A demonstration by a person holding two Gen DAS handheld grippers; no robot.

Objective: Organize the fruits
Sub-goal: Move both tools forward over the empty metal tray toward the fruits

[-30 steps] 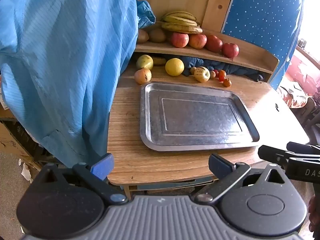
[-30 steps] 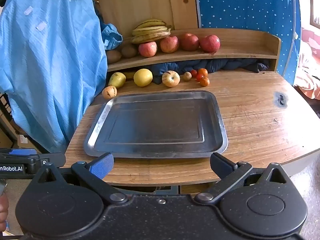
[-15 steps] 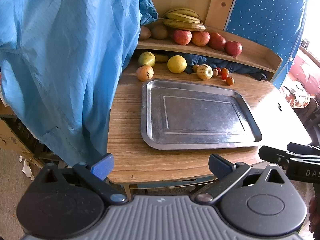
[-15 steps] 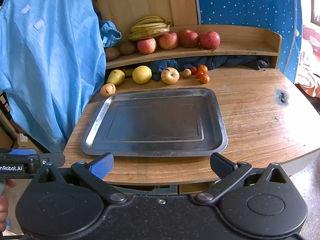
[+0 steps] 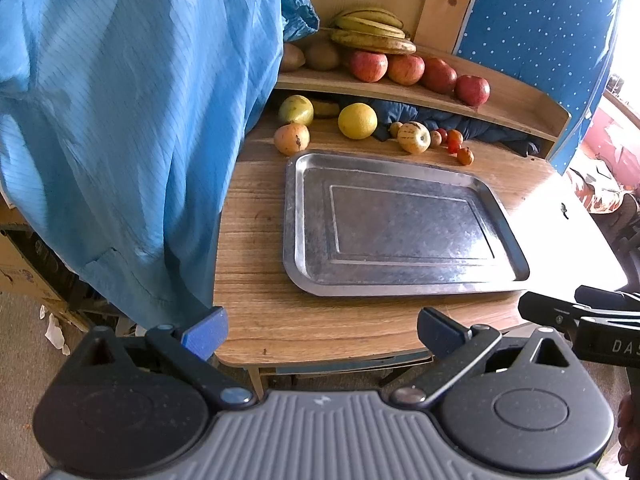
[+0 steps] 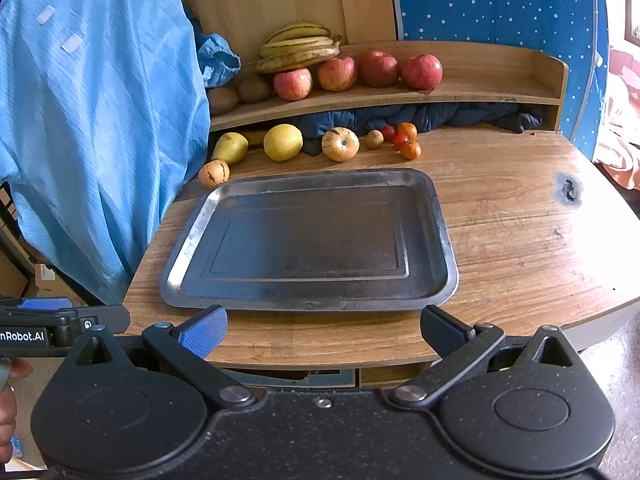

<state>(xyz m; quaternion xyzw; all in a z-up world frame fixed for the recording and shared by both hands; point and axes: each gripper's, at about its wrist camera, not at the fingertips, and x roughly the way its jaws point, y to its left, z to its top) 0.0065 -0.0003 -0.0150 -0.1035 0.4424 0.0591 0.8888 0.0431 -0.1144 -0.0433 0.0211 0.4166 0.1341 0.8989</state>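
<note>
A bare metal tray (image 5: 294,216) (image 6: 448,240) lies on the wooden table. Behind it lie a pear (image 6: 229,148), a yellow citrus (image 5: 357,121) (image 6: 283,142), a small orange fruit (image 5: 291,139) (image 6: 214,173), a striped pale fruit (image 5: 414,137) (image 6: 340,143) and small red and orange fruits (image 6: 404,141). On the shelf are bananas (image 5: 372,34) (image 6: 298,46), red apples (image 6: 356,72) and kiwis (image 6: 254,88). My left gripper (image 5: 322,326) and right gripper (image 6: 323,326) are both open and empty, at the table's near edge in front of the tray.
A blue garment (image 5: 132,120) (image 6: 92,132) hangs at the table's left side. Dark blue cloth (image 6: 440,114) is stuffed under the shelf (image 6: 500,92). A blue dotted panel (image 6: 500,8) stands behind. A dark burn mark (image 6: 568,190) is on the table's right part.
Both grippers have moved slightly forward and up toward the table, so the tray and fruits sit a little lower in view. Nothing on the table has moved.
</note>
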